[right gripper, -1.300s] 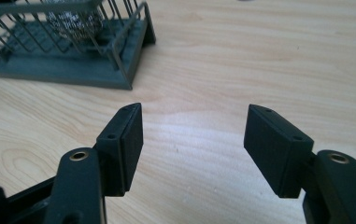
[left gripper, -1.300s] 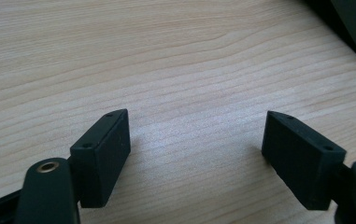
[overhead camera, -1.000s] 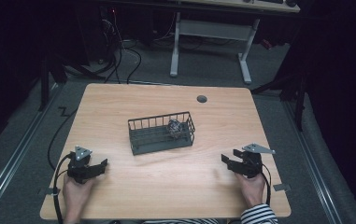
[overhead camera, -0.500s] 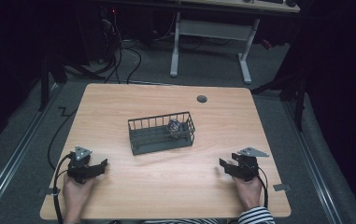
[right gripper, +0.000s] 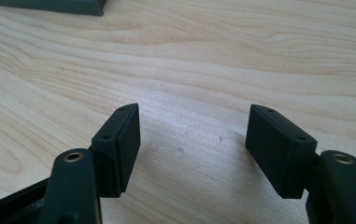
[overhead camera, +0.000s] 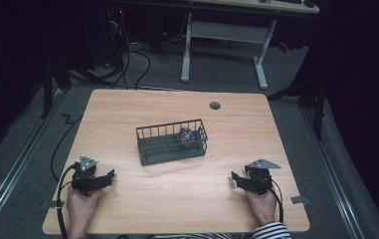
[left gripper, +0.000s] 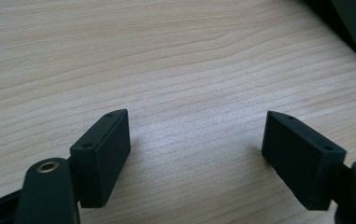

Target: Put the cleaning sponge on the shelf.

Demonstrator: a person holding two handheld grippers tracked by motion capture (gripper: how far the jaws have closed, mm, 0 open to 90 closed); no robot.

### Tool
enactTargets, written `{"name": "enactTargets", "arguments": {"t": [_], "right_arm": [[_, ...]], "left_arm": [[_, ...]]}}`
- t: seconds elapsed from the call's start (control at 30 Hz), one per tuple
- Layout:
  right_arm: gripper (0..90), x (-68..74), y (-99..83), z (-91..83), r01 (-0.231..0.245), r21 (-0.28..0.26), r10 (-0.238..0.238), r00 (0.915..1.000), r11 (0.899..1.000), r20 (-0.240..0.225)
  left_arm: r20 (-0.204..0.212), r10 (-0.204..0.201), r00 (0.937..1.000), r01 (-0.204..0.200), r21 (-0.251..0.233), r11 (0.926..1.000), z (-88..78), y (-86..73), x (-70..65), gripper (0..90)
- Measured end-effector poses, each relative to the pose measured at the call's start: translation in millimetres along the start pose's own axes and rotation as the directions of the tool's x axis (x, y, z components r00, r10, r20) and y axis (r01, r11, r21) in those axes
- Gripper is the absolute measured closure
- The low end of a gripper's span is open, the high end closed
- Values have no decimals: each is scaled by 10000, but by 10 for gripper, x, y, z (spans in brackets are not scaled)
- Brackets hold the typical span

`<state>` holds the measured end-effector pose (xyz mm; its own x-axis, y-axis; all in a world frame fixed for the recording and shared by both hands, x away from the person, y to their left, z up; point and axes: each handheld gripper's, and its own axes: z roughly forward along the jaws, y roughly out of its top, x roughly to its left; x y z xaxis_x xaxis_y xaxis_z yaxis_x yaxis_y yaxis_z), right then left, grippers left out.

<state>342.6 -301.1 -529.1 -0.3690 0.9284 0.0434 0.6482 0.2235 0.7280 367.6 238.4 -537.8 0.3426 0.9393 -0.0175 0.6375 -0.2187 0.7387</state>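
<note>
A dark wire basket (overhead camera: 172, 142) stands in the middle of the wooden table (overhead camera: 177, 199). A small grey crumpled object (overhead camera: 185, 135) lies inside it at its right end. My left gripper (overhead camera: 106, 177) rests near the table's front left, held by a hand, its jaws pointing right. In the left gripper view it (left gripper: 196, 121) is open over bare wood, with a corner of the basket (left gripper: 353, 23) at top right. My right gripper (overhead camera: 236, 178) rests near the front right, jaws pointing left. It (right gripper: 194, 112) is open with only wood between the pads (right gripper: 124, 140).
A round cable hole (overhead camera: 215, 105) sits near the table's far edge. Beyond the table a white desk frame (overhead camera: 222, 35) stands on the grey floor with cables (overhead camera: 127, 55) beside it. A metal rail (overhead camera: 18, 164) runs along the table's left side.
My right gripper has shifted slightly left and toward the near edge. The left gripper and the basket have stayed where they were.
</note>
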Motion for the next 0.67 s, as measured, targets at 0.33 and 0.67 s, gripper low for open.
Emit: {"name": "enactTargets", "arguments": {"t": [0.33, 0.67], "right_arm": [[326, 35, -30, -4, 531, 79, -533, 9981, 9986, 323], [313, 48, -39, -11, 425, 90, -429, 9981, 9991, 449]], "left_arm": [[-11, -6, 10000, 6, 2, 10000, 0, 0, -1, 238], [24, 17, 10000, -17, 39, 10000, 3, 3, -5, 220]]}}
